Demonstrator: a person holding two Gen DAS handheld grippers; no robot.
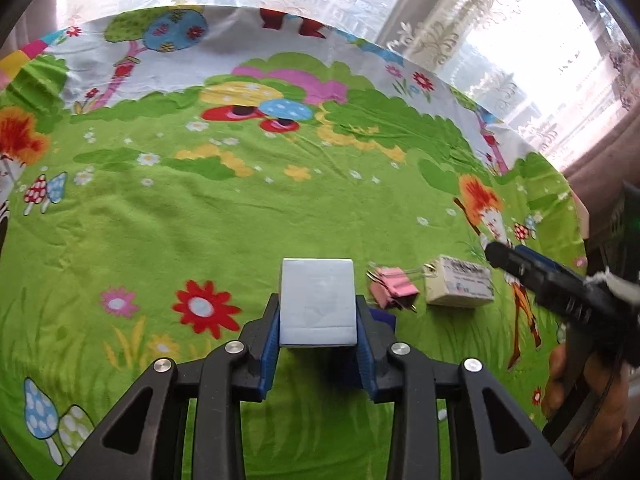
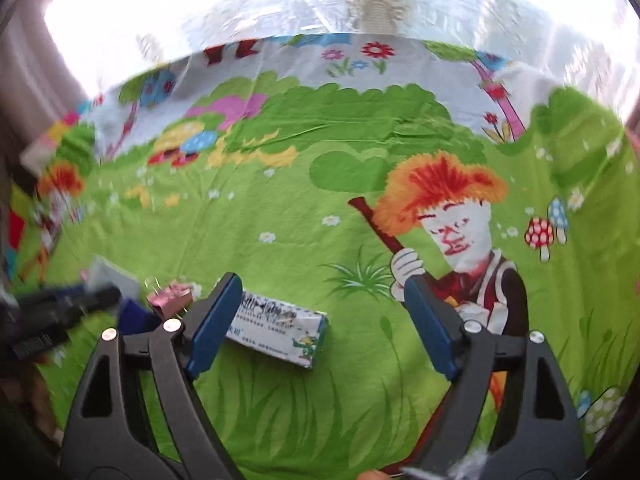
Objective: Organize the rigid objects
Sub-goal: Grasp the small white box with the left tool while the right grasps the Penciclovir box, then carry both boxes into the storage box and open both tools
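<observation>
My left gripper [image 1: 318, 320] is shut on a white rectangular block [image 1: 318, 304], held just above the green cartoon cloth. To its right lie a pink binder clip [image 1: 394, 290] and a small white printed box [image 1: 460, 286]. A dark blue object [image 1: 386, 318] peeks out behind the right finger. My right gripper [image 2: 324, 320] is open and empty, low over the cloth, with the printed box [image 2: 280, 330] beside its left finger. The pink clip [image 2: 170, 298] and the white block [image 2: 112, 280] show at its left. The right gripper also appears in the left wrist view [image 1: 496, 254].
The colourful cloth [image 1: 240, 220] covers the whole table, with its far edge near lace curtains and a bright window. The left gripper shows blurred at the left edge of the right wrist view [image 2: 60, 308]. A hand [image 1: 588, 396] holds the right gripper.
</observation>
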